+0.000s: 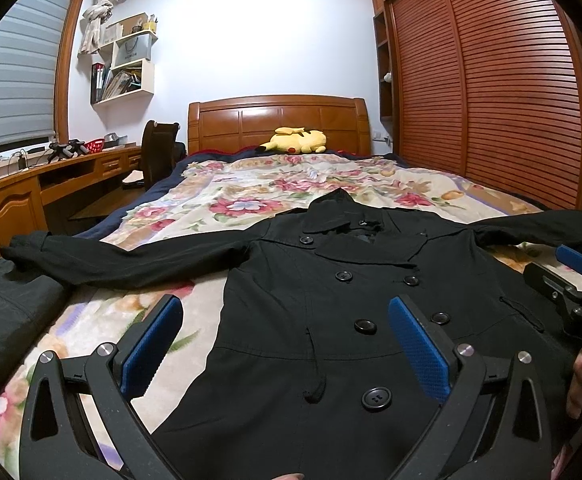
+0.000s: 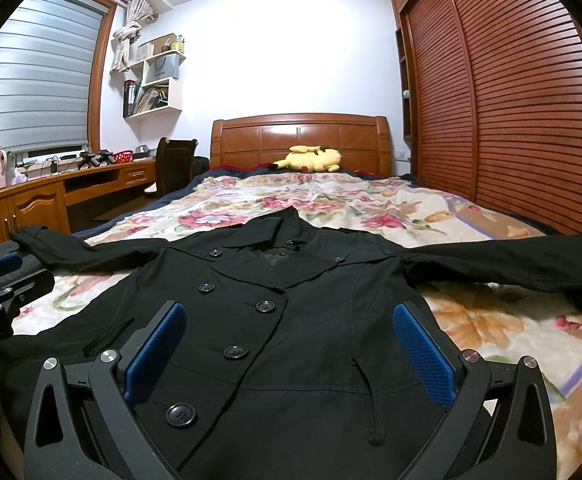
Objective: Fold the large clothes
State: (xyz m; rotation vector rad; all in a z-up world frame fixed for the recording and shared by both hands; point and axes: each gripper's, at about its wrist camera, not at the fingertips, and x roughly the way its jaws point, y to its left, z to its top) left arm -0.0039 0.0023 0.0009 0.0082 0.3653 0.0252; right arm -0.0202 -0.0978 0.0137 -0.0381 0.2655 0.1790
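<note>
Black coat (image 1: 331,312) spread flat, floral blanket (image 1: 251,188)

One black coat (image 1: 331,320) is counted on one floral bedspread (image 1: 251,184), with two sleeves spread toward nine and three o'clock; seven buttons are seen on its front. One yellow plush toy (image 1: 295,140) is counted at twelve o'clock. Two grippers, left (image 1: 285,344) and right (image 2: 289,354), are seen, each with two blue pads spread apart

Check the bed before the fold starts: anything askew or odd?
Nothing stands out. The black coat lies flat, buttoned, both sleeves spread on the floral blanket. Both tools open above it: left tool, right tool.
</note>
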